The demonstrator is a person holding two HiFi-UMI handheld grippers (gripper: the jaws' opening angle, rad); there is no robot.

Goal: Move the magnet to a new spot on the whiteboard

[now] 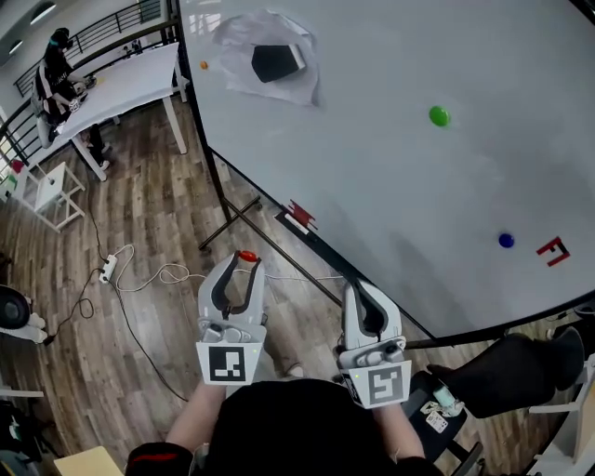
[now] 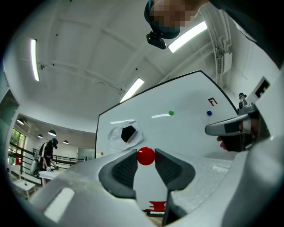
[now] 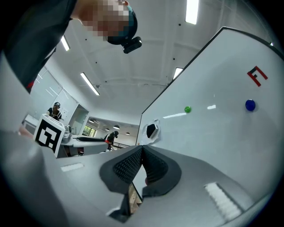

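**Open-plan lab or office workspace**

Big whiteboard (image 1: 390, 139) on a stand, white tables (image 1: 130, 79), wood plank floor (image 1: 139, 214). Power strip (image 1: 108, 270) with loose cables, strip ceiling lights (image 2: 34, 60), metal railing (image 1: 112, 28), another person (image 1: 54, 79) working at a table.

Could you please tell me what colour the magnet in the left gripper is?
Red. The magnet shows best in the left gripper view.

Left hand-held gripper (image 1: 244, 263): held low in front of the body, jaws pointing forward and clamped on a red magnet (image 2: 146, 156) at their tips. Right hand-held gripper (image 1: 359, 290): just beside the left one, pointing the same way, jaws pressed together with nothing between them. Left forearm (image 1: 197, 416) and right forearm (image 1: 400, 429): bare, drawn in close to the torso.
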